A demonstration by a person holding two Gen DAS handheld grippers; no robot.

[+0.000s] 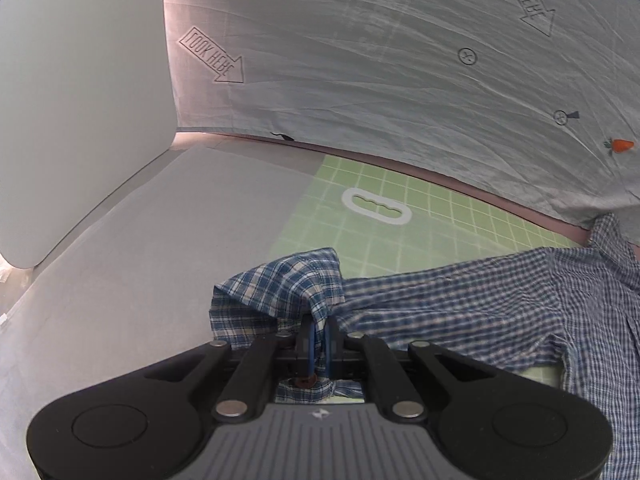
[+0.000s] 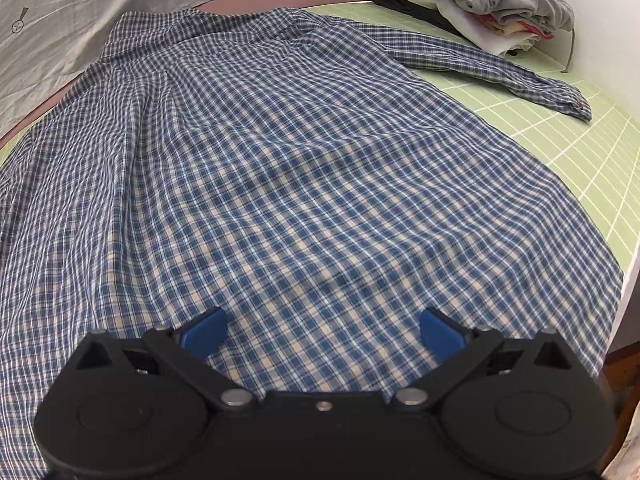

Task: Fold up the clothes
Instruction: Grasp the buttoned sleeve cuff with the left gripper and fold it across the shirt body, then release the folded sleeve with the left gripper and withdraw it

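The left gripper (image 1: 319, 330) is closed on the cuff (image 1: 280, 284) of a blue plaid shirt (image 2: 280, 184), the cloth bunched and raised above the table between its blue pads, with a bit of the fabric and a dark button showing behind the fingers. From there the sleeve runs off to the right toward the shirt's body. The shirt lies spread flat on a green grid mat (image 2: 580, 152), collar at the far side near a pale sheet (image 1: 380, 60) printed with carrots and "LOOK HERE" arrows, which hangs as a backdrop. Its other sleeve (image 2: 500, 72) stretches out to the right across the mat, ending near a pile of folded clothes (image 2: 480, 4) at the far right corner. The right gripper (image 2: 322, 330) hovers over the shirt's lower body with its jaws spread wide, nothing between the blue pads. Left of the mat is a grey tabletop (image 1: 140, 260) and a white panel (image 1: 80, 100)
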